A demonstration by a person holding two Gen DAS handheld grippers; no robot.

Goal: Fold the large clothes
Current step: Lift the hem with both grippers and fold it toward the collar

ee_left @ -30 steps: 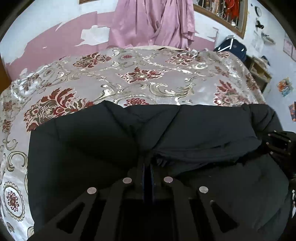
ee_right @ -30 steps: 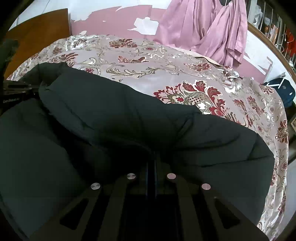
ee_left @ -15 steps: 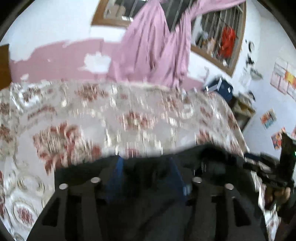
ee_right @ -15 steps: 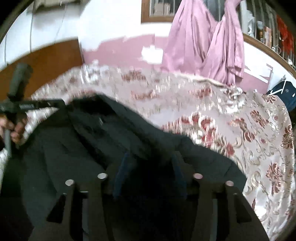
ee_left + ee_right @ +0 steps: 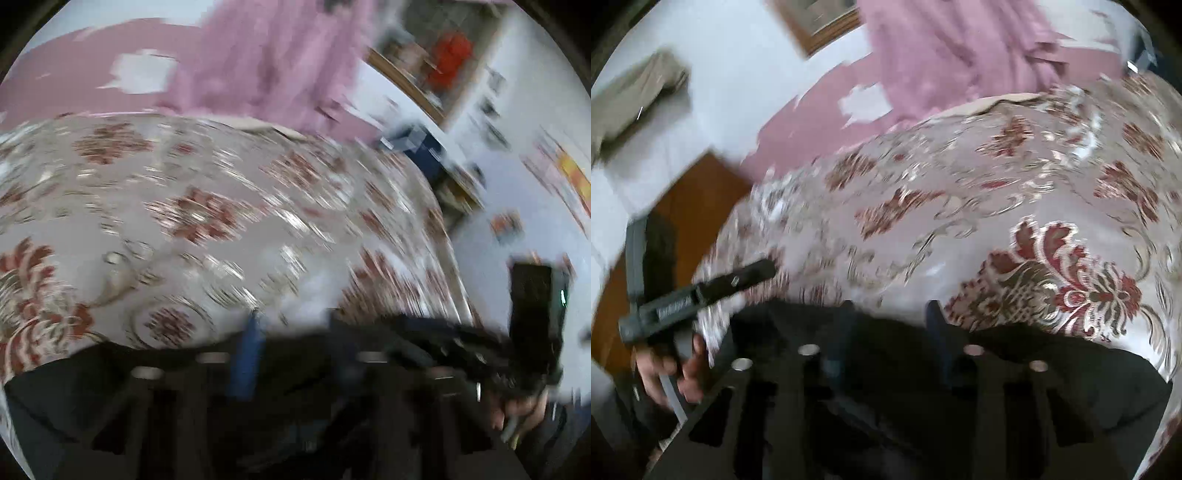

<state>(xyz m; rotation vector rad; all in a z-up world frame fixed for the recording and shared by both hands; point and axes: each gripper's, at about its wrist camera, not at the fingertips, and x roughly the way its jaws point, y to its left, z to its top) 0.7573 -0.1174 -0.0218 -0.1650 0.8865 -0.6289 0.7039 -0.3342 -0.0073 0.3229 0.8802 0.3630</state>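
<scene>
A large dark padded jacket [image 5: 74,387] lies folded on the bed's floral cover [image 5: 221,221], low in both blurred views; it also shows in the right wrist view [image 5: 1071,387]. My left gripper [image 5: 291,332] is open and empty, raised above the jacket's far edge. My right gripper [image 5: 890,314] is open and empty, also lifted over the jacket. Each view shows the other hand-held gripper: the right one [image 5: 532,317] at the right edge, the left one [image 5: 701,291] at the left.
The bed cover [image 5: 960,206] stretches away beyond the jacket. A pink curtain [image 5: 266,62] hangs on the far wall. A wooden headboard [image 5: 683,206] stands left of the bed. A dark blue bag [image 5: 417,144] and shelves sit past the bed's right side.
Both grippers were shut on the jacket's fold a second ago; they have opened, let it go and lifted up and back. The jacket now lies lower in both views.
</scene>
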